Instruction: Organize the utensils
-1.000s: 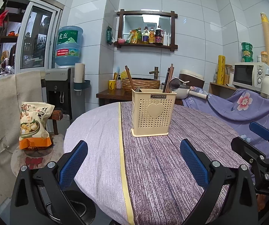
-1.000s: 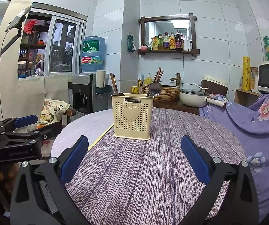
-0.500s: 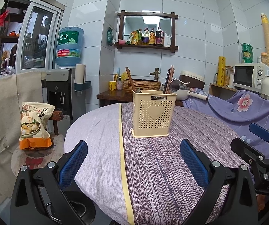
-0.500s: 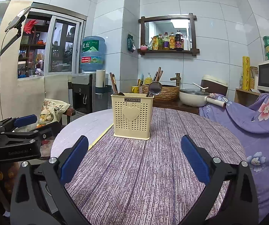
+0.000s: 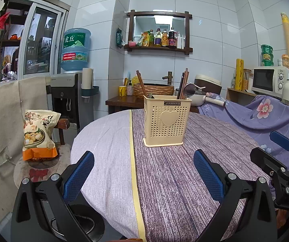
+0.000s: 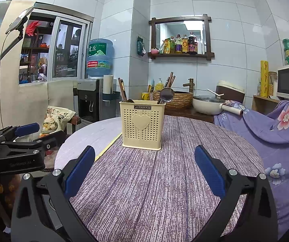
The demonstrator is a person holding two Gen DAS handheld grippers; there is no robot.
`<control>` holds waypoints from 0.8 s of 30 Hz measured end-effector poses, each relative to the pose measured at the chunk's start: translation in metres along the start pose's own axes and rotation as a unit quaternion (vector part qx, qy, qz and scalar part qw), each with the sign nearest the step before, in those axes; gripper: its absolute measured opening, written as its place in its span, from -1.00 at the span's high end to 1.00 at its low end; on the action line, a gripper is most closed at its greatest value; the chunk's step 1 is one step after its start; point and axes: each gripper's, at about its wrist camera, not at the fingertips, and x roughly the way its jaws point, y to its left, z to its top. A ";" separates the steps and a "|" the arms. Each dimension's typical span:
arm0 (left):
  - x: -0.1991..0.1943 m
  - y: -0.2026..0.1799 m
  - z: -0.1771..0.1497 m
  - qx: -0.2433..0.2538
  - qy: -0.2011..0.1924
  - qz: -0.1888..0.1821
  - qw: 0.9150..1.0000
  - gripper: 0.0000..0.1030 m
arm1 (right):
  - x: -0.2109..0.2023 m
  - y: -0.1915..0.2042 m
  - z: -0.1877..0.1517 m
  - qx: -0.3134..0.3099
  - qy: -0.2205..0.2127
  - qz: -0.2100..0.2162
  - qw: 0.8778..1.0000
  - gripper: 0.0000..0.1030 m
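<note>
A cream perforated utensil holder with a heart on its front stands upright on the round table; it also shows in the right wrist view. Brown chopsticks and a metal spoon stick out of its top, and the spoon shows in the right wrist view too. My left gripper is open and empty, in front of the holder and well short of it. My right gripper is open and empty, likewise in front of the holder.
The table has a purple striped cloth and a pale part to the left. A snack bag stands on a stool at the left. A flowered purple cover lies at the right. A water dispenser stands behind.
Both grippers have stayed open and nearly still; the views have shifted only very slightly.
</note>
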 end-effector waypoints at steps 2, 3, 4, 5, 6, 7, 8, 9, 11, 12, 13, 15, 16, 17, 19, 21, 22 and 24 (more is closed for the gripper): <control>0.000 0.000 0.000 0.000 0.000 0.000 1.000 -0.88 | 0.000 0.000 0.000 0.000 0.000 0.000 1.000 -0.89; 0.000 0.000 0.000 0.000 0.000 0.000 1.000 -0.88 | 0.000 0.000 0.000 0.000 0.000 0.000 1.000 -0.89; 0.000 0.000 0.000 0.000 0.000 0.000 1.000 -0.88 | 0.000 0.000 0.000 0.000 0.000 0.000 1.000 -0.89; 0.000 0.000 0.000 0.001 0.000 0.000 1.000 -0.88 | 0.000 0.000 0.000 0.000 0.000 0.000 1.000 -0.89; 0.000 0.000 0.000 0.000 0.000 0.000 1.000 -0.88 | 0.000 0.000 0.000 0.000 0.000 0.001 1.000 -0.89; 0.000 0.000 0.000 0.000 0.000 0.000 1.000 -0.88 | 0.000 0.000 0.000 0.000 0.000 0.001 1.000 -0.89; 0.000 0.000 0.000 0.000 0.000 0.000 1.000 -0.88 | 0.000 0.000 0.000 -0.001 0.000 0.001 1.000 -0.89; 0.000 0.000 0.000 0.000 0.000 0.000 1.000 -0.88 | 0.000 0.000 -0.001 -0.001 0.000 0.001 1.000 -0.89; 0.000 0.000 0.000 0.001 0.000 0.000 1.000 -0.88 | -0.001 0.000 -0.001 -0.002 0.000 0.000 1.000 -0.89; 0.000 0.000 0.000 0.001 0.000 0.000 1.000 -0.88 | 0.000 0.000 -0.002 -0.002 0.000 0.000 1.000 -0.89; 0.000 0.000 0.000 0.001 0.001 0.000 1.000 -0.88 | 0.000 0.000 -0.002 -0.001 0.000 0.000 1.000 -0.89; 0.001 0.000 0.000 0.001 0.001 0.001 1.000 -0.88 | 0.000 0.000 -0.002 -0.001 0.001 0.001 1.000 -0.89; 0.001 0.000 0.000 0.000 0.000 0.001 1.000 -0.88 | 0.000 0.000 -0.002 -0.001 0.002 0.000 1.000 -0.89; 0.001 0.001 -0.001 0.000 0.001 0.001 1.000 -0.88 | 0.001 0.000 -0.003 -0.002 0.003 0.000 1.000 -0.89; 0.001 0.001 -0.001 0.001 0.001 0.001 1.000 -0.88 | 0.001 0.000 -0.003 -0.002 0.004 0.000 1.000 -0.89; 0.001 0.001 -0.001 0.001 0.000 0.001 1.000 -0.88 | 0.003 -0.001 -0.002 -0.001 0.005 0.000 1.000 -0.89; 0.001 0.001 -0.001 0.001 0.000 0.001 1.000 -0.88 | 0.004 -0.001 -0.002 -0.002 0.005 0.000 1.000 -0.89; 0.001 0.001 -0.001 0.000 0.001 0.001 1.000 -0.88 | 0.003 -0.001 -0.002 -0.002 0.005 0.000 1.000 -0.89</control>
